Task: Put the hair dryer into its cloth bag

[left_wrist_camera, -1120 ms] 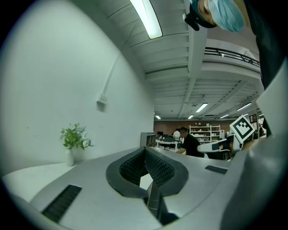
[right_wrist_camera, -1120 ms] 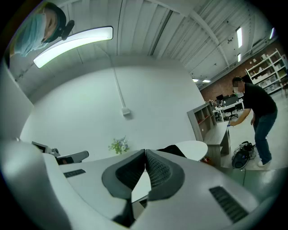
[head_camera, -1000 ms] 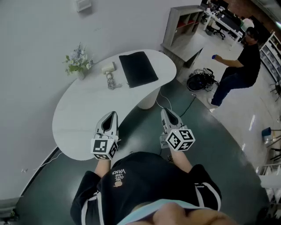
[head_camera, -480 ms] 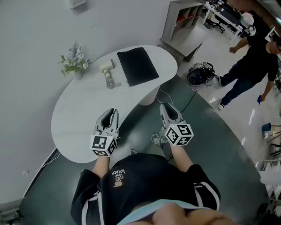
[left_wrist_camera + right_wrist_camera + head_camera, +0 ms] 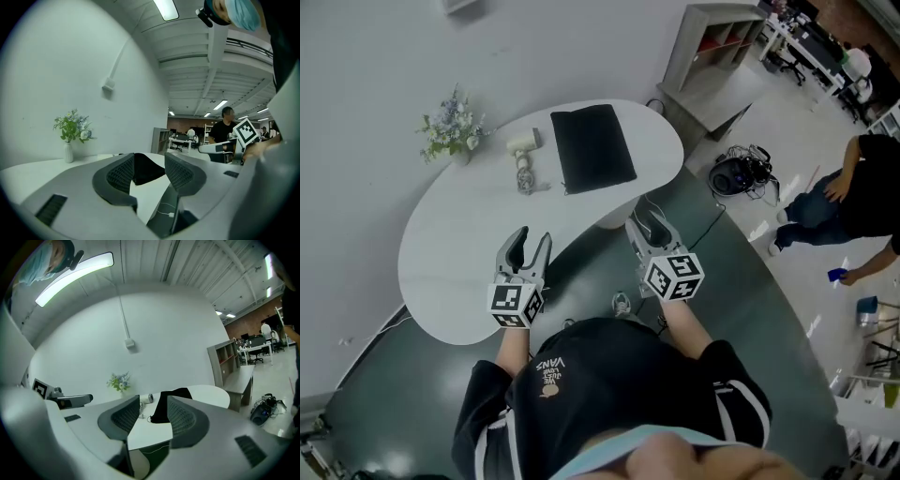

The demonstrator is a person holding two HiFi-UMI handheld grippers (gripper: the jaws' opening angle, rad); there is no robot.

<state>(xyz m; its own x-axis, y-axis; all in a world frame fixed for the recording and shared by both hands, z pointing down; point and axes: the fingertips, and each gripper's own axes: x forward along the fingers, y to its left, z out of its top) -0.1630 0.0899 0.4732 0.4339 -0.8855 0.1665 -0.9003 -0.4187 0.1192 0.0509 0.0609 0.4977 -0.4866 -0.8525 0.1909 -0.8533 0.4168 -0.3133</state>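
Note:
The black cloth bag (image 5: pixel 592 145) lies flat at the far end of the white table (image 5: pixel 469 244). Left of it rests the pale hair dryer (image 5: pixel 523 146), its cord bundled just below it. My left gripper (image 5: pixel 531 244) hovers over the table's near edge. My right gripper (image 5: pixel 647 223) hangs over the floor beside the table. Both sets of jaws have just been opening and stand open with nothing between them. The left gripper view shows the bag (image 5: pixel 145 168) far beyond the jaws. In the right gripper view the bag (image 5: pixel 171 404) and dryer (image 5: pixel 146 398) are also far off.
A vase of flowers (image 5: pixel 448 136) stands at the table's back left by the wall. On the floor to the right lie cables and a dark device (image 5: pixel 739 173). A grey shelf unit (image 5: pixel 712 42) stands further back. A person (image 5: pixel 862 192) stands at the right.
Both grippers moved forward toward the table and their jaws went from shut to open. The person in the background walked further right.

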